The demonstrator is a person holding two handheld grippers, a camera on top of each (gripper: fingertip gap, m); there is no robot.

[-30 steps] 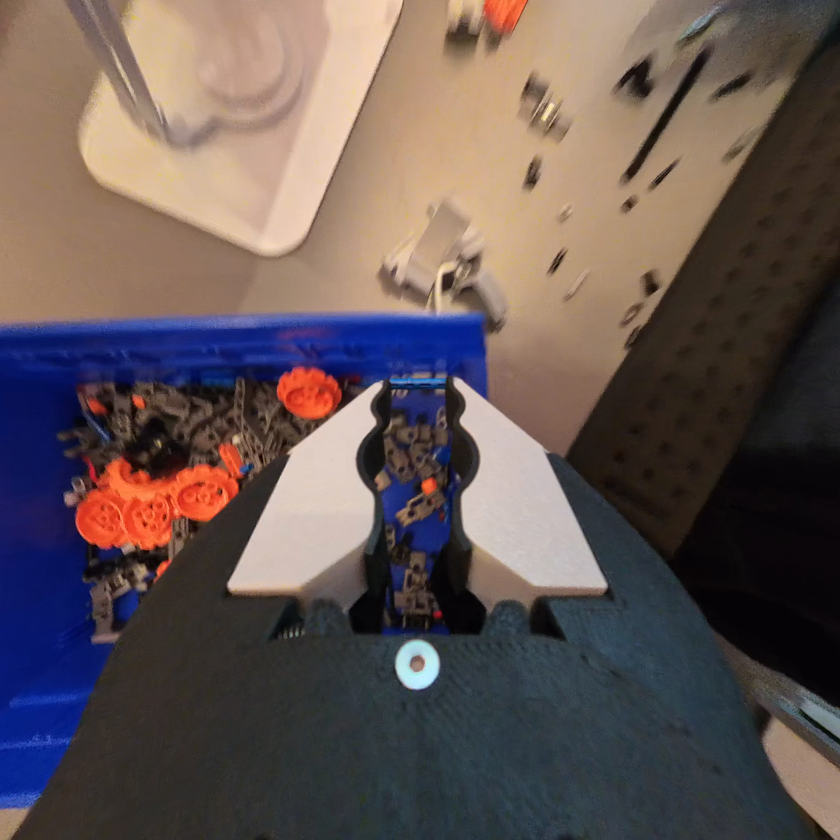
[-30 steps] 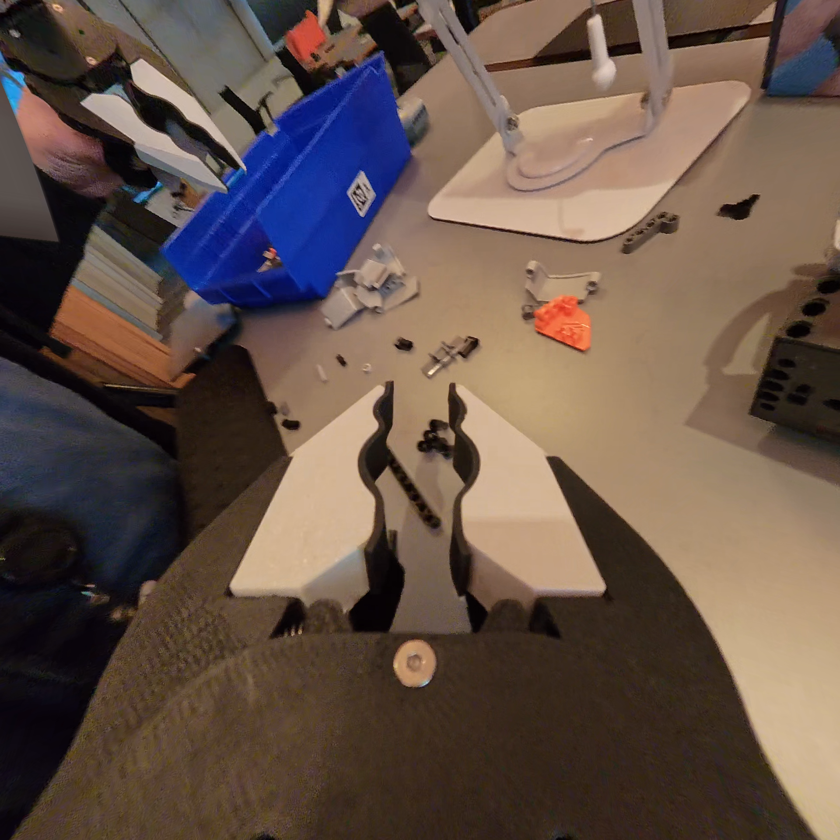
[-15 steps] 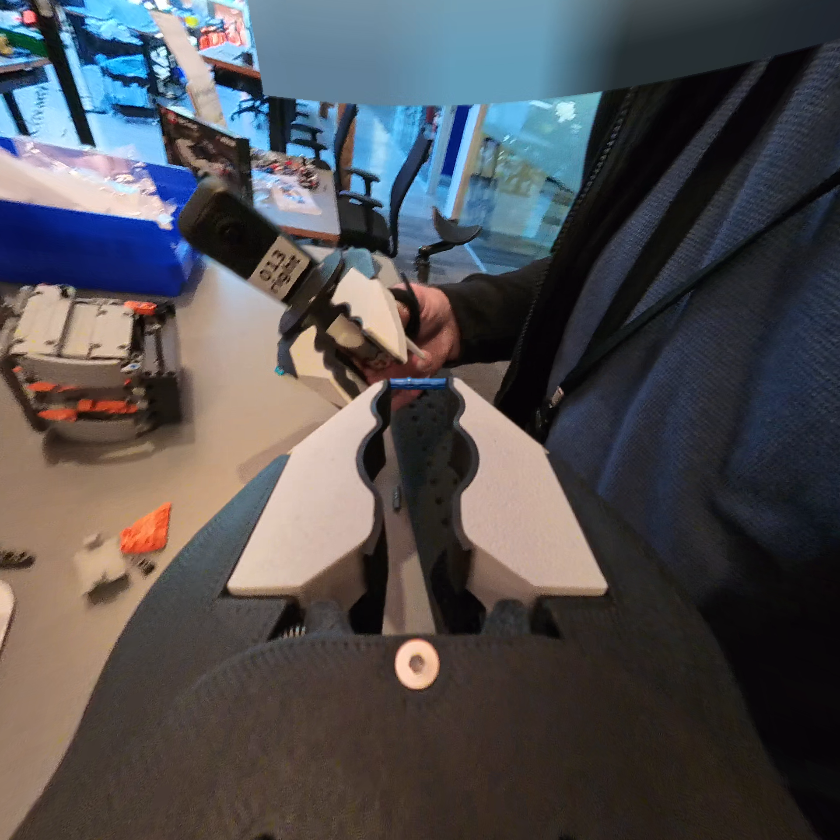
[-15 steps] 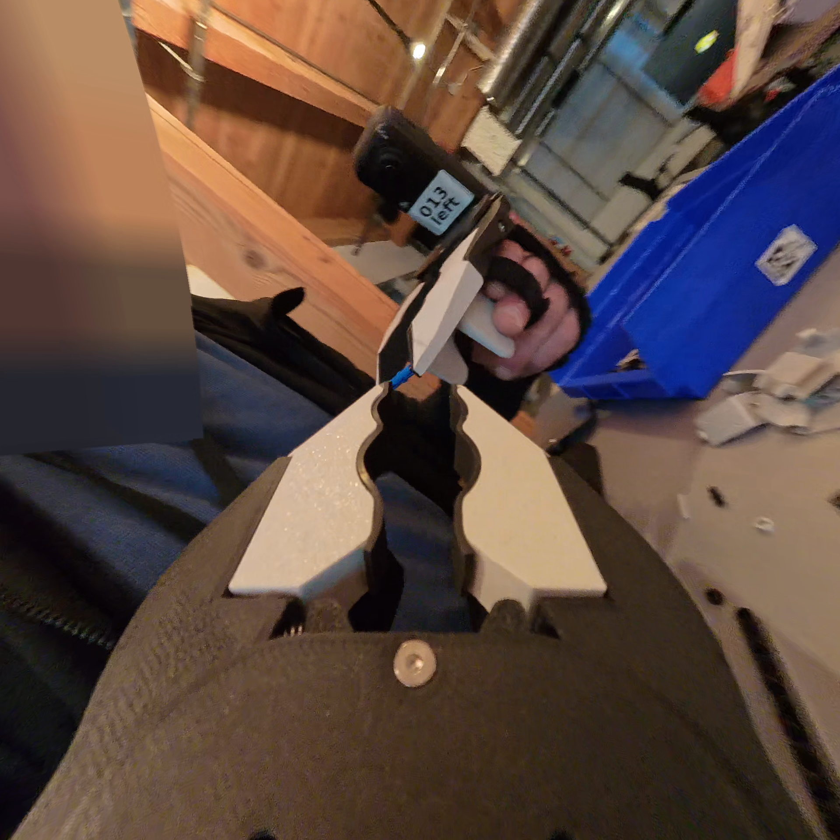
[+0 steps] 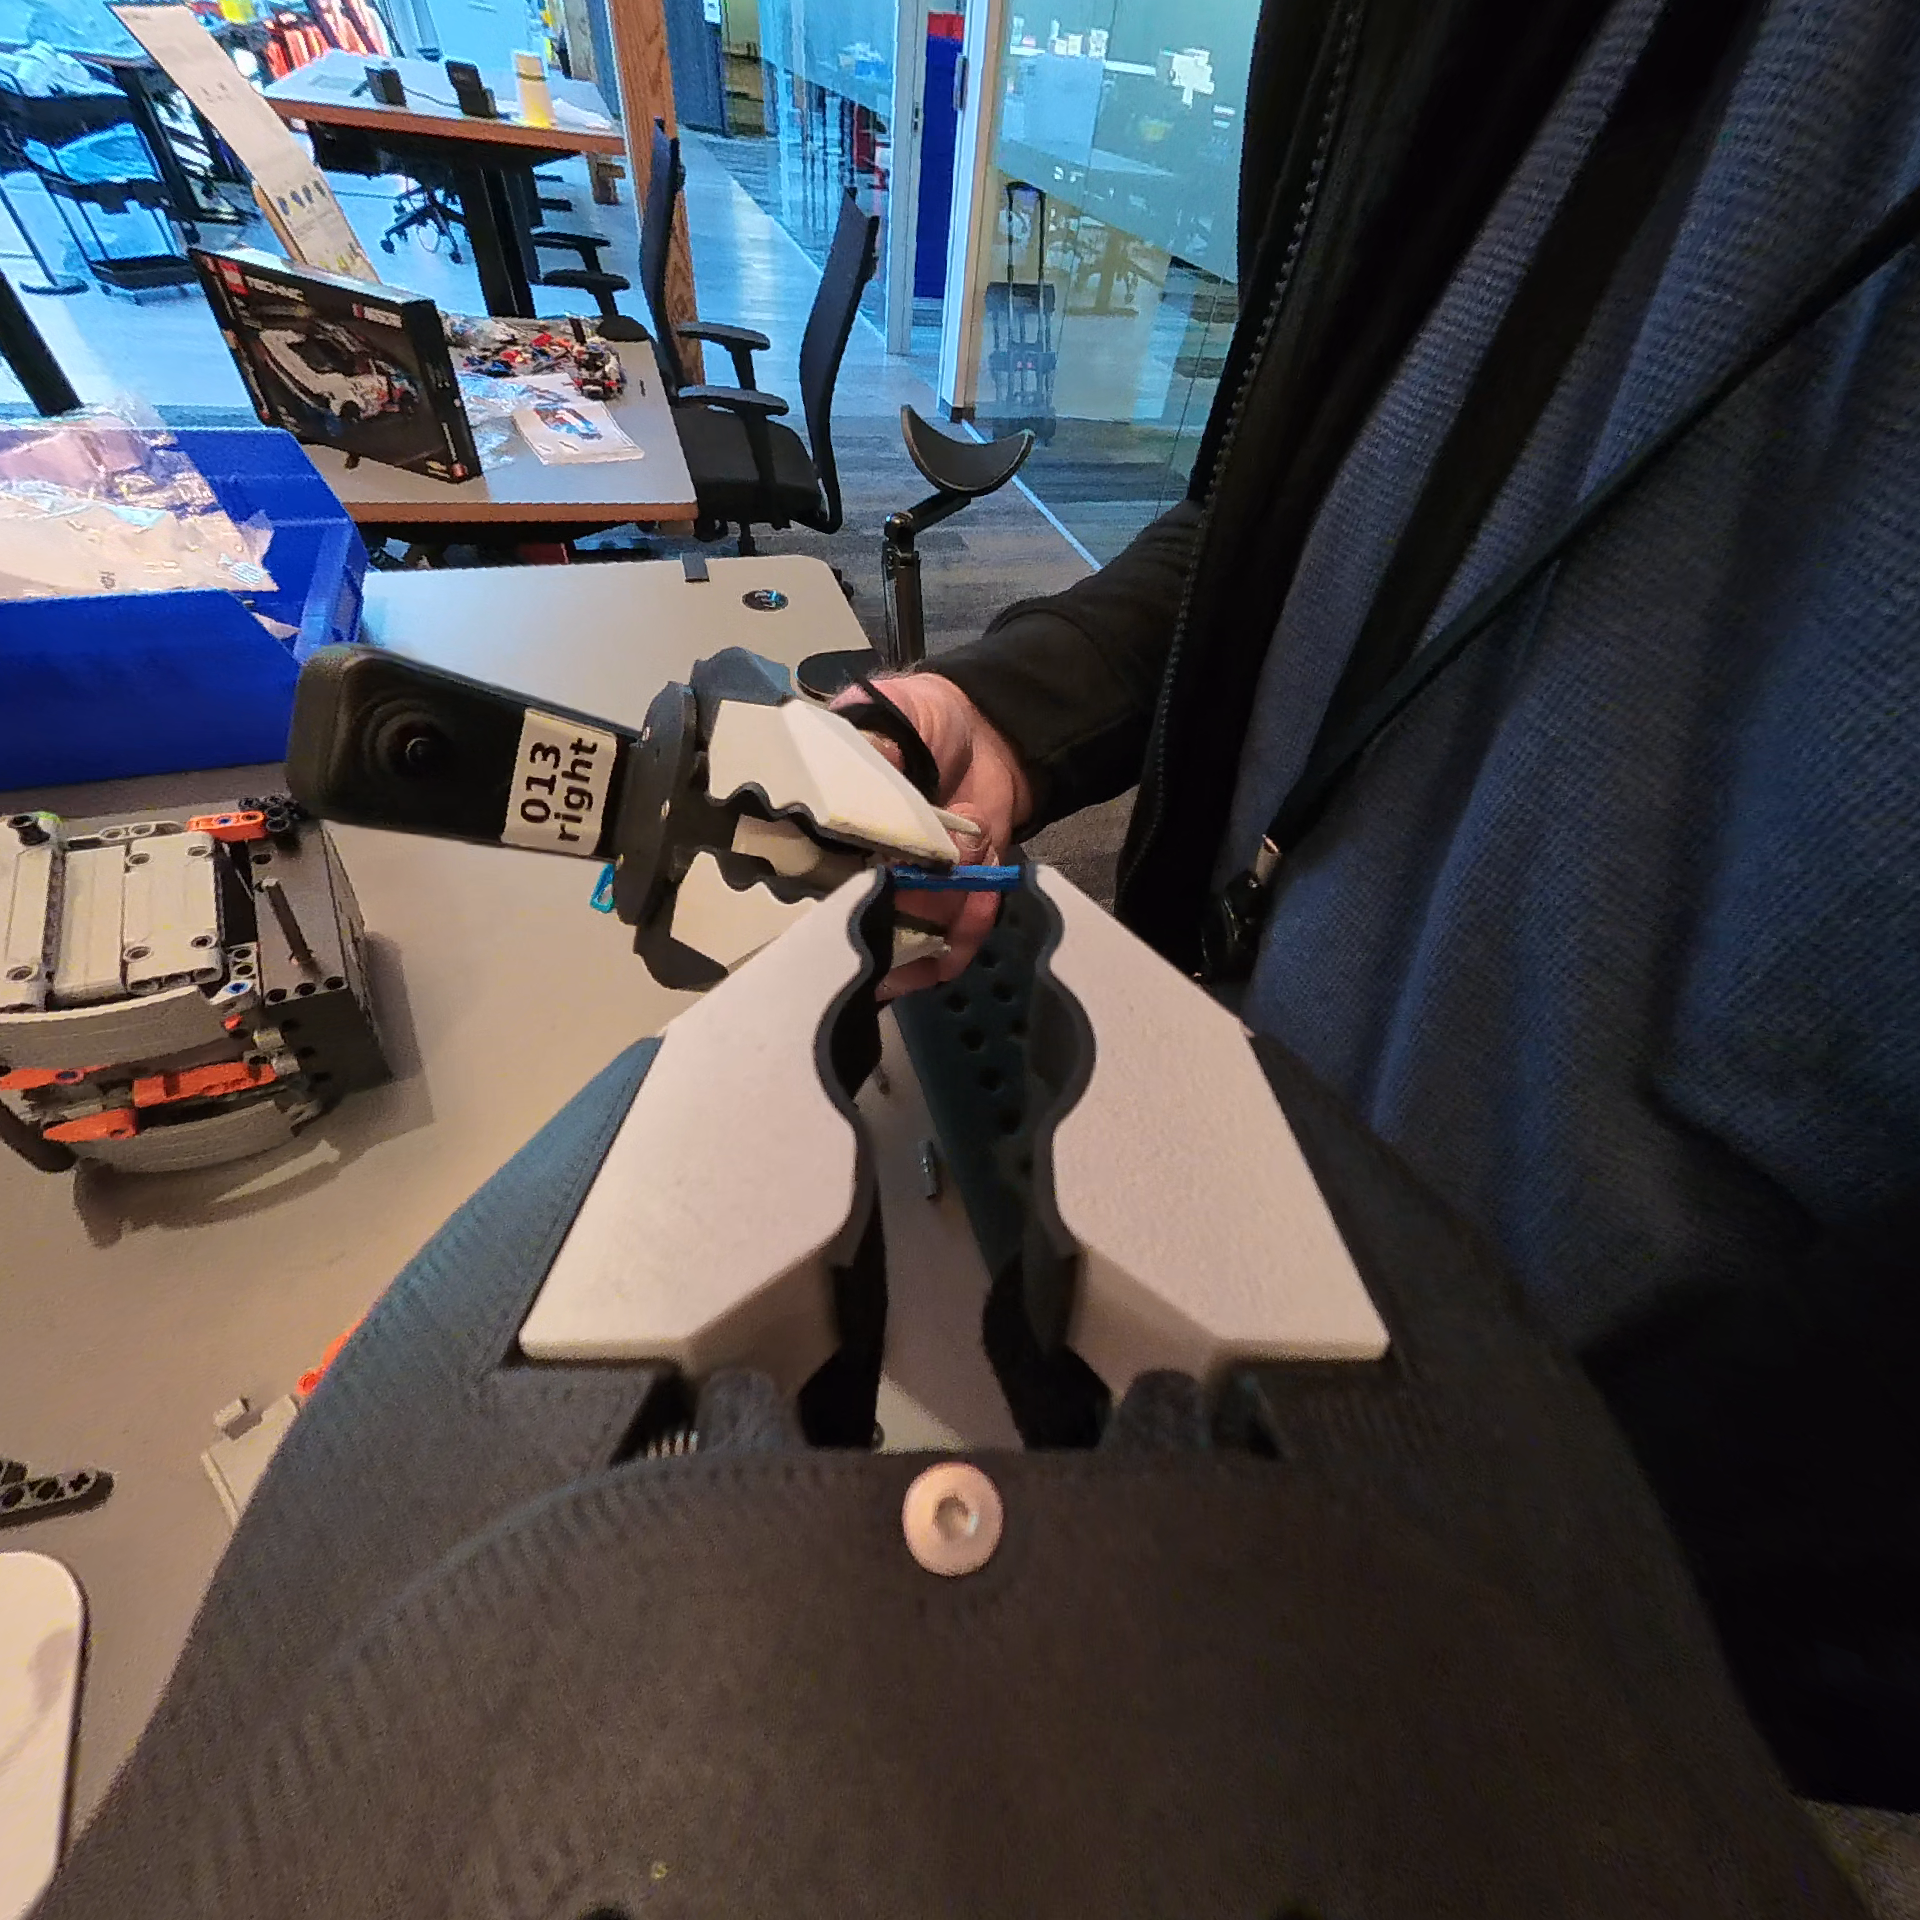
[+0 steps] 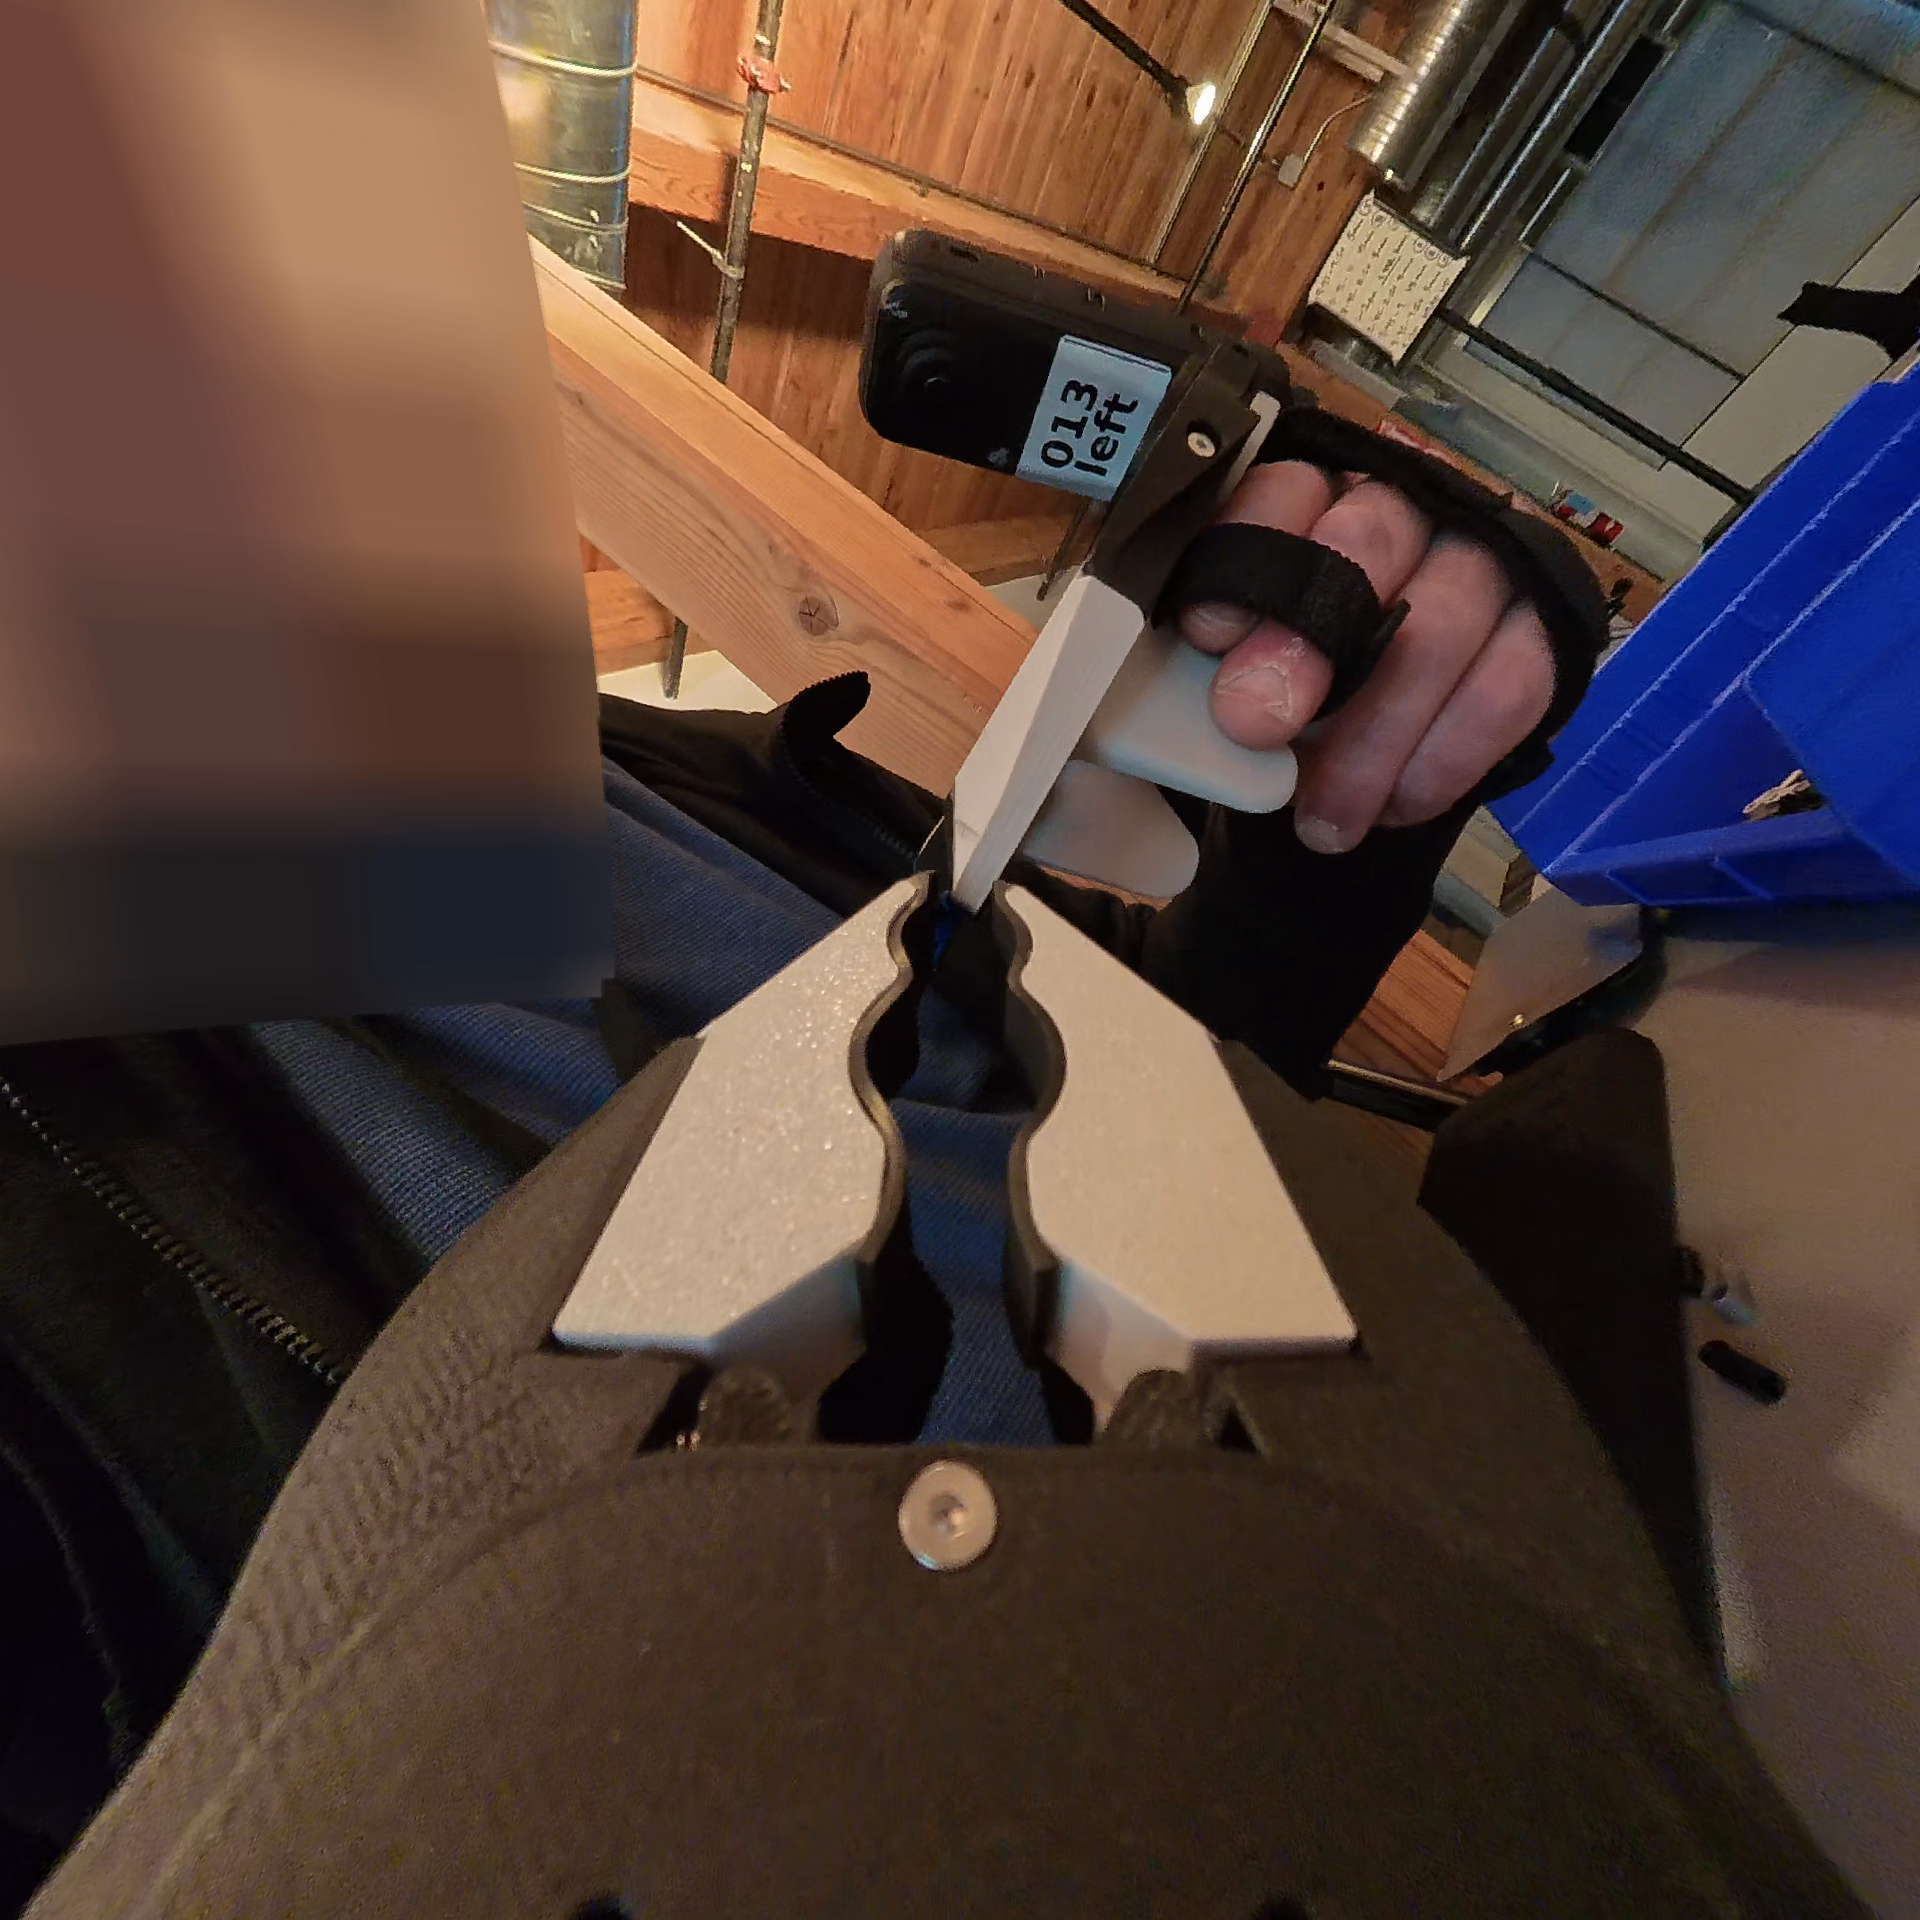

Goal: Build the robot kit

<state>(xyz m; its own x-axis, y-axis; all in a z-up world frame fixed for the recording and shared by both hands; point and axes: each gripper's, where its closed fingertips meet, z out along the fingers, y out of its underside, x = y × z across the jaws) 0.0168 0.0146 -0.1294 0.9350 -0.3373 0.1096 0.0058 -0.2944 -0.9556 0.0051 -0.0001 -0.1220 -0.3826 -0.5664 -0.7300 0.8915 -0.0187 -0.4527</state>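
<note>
My left gripper (image 5: 954, 883) is shut on a small blue pin (image 5: 956, 876), held across its fingertips in the air in front of a person's blue sweater (image 5: 1558, 831). The right gripper (image 5: 940, 868) shows in the left wrist view with its tips at the pin. In the right wrist view my right gripper (image 6: 963, 914) has its jaws narrowed around the pin (image 6: 941, 928) and one white fingertip (image 6: 977, 883) of the left gripper. Whether they pinch the pin is hidden. A hand (image 6: 1382, 665) holds the left gripper's handle.
A partly built grey, black and orange brick model (image 5: 177, 987) stands on the grey table (image 5: 520, 644). A blue bin (image 5: 156, 665) lies behind it, and it also shows in the right wrist view (image 6: 1714, 727). Loose pieces (image 5: 52, 1486) and a black perforated mat (image 5: 982, 1049) lie near the table edge. Less than 4 cm separates the two grippers' tips.
Both grippers have swung up from the bin and table and met at the person's chest. The right jaws have narrowed around the blue pin in the last half second.
</note>
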